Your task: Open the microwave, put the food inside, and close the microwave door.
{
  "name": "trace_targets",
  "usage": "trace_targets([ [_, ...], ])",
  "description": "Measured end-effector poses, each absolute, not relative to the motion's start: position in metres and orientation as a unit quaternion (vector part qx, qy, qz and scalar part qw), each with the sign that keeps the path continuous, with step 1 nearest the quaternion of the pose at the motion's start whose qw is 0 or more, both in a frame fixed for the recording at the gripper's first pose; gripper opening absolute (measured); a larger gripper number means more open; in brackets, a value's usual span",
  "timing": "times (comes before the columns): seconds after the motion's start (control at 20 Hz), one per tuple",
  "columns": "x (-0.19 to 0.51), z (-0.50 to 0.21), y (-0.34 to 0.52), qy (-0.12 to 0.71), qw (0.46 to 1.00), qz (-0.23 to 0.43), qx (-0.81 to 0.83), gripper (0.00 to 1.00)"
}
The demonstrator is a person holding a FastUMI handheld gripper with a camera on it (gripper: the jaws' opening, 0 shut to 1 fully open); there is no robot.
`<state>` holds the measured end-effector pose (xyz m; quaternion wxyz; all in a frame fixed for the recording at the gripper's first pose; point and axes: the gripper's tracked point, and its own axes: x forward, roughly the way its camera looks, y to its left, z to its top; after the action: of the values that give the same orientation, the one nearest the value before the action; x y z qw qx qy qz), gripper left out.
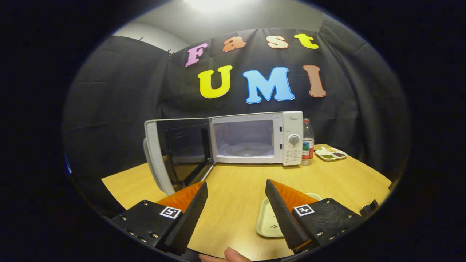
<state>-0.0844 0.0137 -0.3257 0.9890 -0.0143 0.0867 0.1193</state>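
A white microwave (255, 138) stands at the back of the wooden table (236, 182), well beyond my fingers. Its door (174, 154) is swung wide to the left, and the lit cavity shows a glass turntable (247, 149) with nothing on it. My gripper (236, 187) hovers above the table, open, with nothing between the fingers. A pale tray (267, 220) lies on the table under and behind my right finger, mostly hidden by it; what it carries cannot be made out.
A plastic bottle (308, 142) with a red label stands right of the microwave. Further right lies a small white divided dish (330, 154) with condiments. A fingertip (233, 254) of a person shows below the fingers. The open door reaches toward my left finger.
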Motion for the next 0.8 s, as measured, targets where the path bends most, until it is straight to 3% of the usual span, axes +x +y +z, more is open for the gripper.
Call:
trace_targets([
  [0.4,-0.065,-0.37,-0.061,0.117,0.991,0.057,-0.037,0.97],
  [0.8,-0.042,-0.417,-0.088,0.199,0.979,0.039,-0.028,0.97],
])
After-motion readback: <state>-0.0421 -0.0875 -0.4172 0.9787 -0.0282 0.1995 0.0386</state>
